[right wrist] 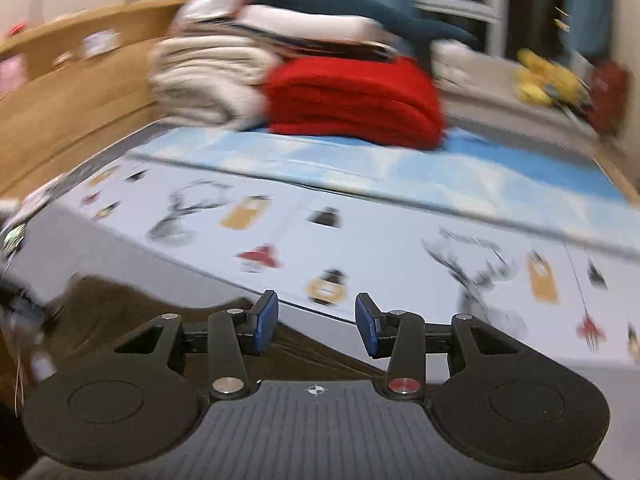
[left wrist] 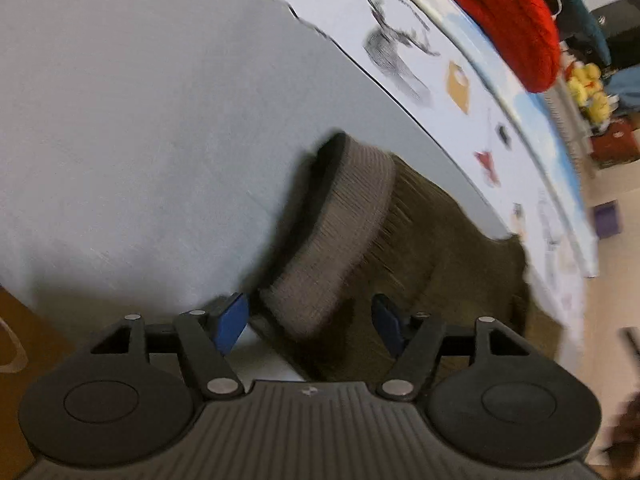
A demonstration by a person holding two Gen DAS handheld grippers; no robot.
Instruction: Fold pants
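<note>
Pants (left wrist: 420, 240) between agape left tongs (left wrist: 310, 322)

A bed (right wrist: 400, 248) with a printed sheet is backed by a wooden headboard (right wrist: 80, 104); folded blankets (right wrist: 352, 96) are stacked near a window (right wrist: 460, 4).

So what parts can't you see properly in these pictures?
- Pants, left wrist view: the near end is hidden behind the left gripper.
- Pants, right wrist view: blurred, partly behind the right gripper.
- Stacked bedding, right wrist view: motion blur smears the layers.
</note>
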